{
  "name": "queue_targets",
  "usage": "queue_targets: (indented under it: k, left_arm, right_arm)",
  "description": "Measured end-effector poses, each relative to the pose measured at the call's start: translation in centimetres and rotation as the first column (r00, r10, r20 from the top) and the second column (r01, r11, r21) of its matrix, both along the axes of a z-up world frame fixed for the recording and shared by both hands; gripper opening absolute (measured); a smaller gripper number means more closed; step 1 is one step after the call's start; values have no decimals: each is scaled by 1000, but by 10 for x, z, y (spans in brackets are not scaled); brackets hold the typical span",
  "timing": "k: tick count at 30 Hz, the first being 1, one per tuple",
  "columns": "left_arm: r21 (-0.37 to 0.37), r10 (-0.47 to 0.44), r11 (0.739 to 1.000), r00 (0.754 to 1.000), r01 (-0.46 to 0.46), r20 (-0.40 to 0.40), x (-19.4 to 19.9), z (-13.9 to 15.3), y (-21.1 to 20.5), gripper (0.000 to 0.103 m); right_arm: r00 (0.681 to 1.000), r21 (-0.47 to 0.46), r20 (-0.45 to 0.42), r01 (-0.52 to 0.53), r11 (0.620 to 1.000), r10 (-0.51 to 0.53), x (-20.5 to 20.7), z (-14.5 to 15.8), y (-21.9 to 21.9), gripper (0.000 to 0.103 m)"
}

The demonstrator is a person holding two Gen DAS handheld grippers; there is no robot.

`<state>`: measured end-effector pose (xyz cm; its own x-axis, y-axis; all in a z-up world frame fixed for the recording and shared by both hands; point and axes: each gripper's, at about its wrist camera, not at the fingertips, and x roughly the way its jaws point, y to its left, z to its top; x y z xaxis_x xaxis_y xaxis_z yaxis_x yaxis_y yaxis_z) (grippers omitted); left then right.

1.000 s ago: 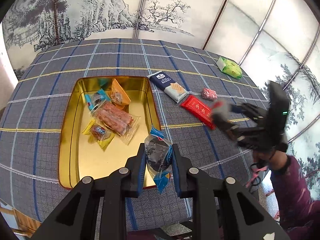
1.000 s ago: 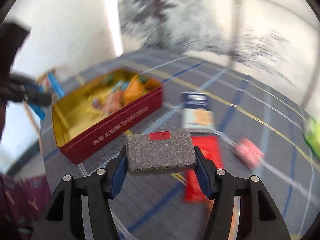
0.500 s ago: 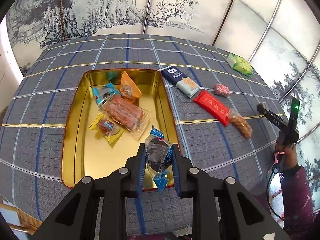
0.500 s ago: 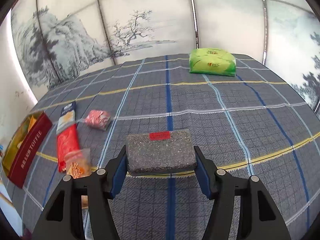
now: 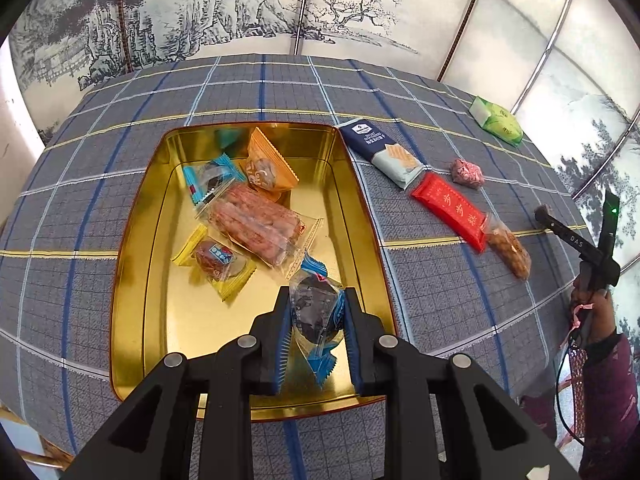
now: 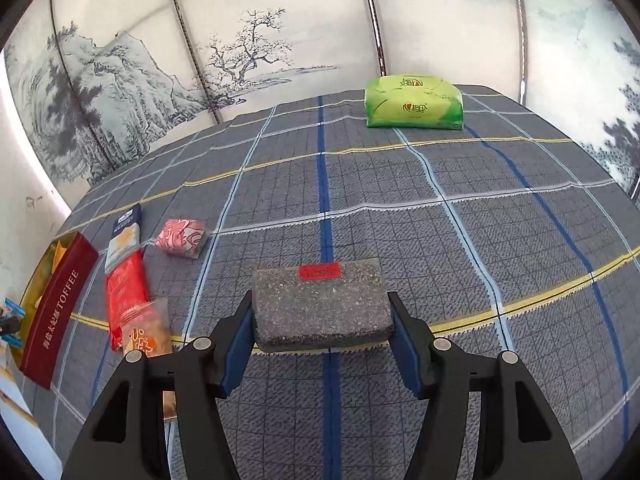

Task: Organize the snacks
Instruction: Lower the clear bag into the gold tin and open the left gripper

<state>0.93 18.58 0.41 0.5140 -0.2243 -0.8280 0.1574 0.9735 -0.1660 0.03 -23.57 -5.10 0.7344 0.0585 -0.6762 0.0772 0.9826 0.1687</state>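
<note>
A dark speckled block (image 6: pixel 322 305) with a red label is being gripped between the fingers of the right gripper (image 6: pixel 322 334) above a grey checked tablecloth (image 6: pixel 500 216). A green packet (image 6: pixel 414 101) is being shown far behind it.

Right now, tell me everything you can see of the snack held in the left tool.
The blue-edged snack packet is a small clear plastic pillow wrapper with crimped blue ends, holding something dark and round. It stands roughly upright, one blue end up, the other hanging below. The left tool is shut on its middle, both pads pressing its sides. It hangs over the near right part of the gold tin, apart from the other snacks.
</note>
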Motion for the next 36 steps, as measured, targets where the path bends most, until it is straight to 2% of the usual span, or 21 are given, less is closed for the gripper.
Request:
queue_targets:
  k: [10,24,27,29,32,36]
  left_arm:
    - [64,-2,998,1000,1,19,0,-7,-7,22]
    - [98,7,995,999,-12,47,-4,-7,-8,24]
    - [108,15,994,998,-21,60,-6,-5,-8,31]
    - [129,35,991,995,-47,91,-10,-2,-7,46]
    - [146,87,983,984,-110,157,-18,4,-1,60]
    - [131,125,980,973,-152,192,-26,12,9,65]
  right_arm:
    - [1000,21,-13,14,1000,-14,1,-3,-2,62]
    - [1000,18,-20,23,1000,-23,3,-5,-4,62]
    - [1000,16,-20,24,1000,-23,3,-4,-4,62]
    - [1000,19,-20,22,1000,-21,3,-4,-5,62]
    - [999,26,-22,27,999,-27,2,-4,-5,62]
    - [999,45,-3,44,998,-44,-4,-2,-9,62]
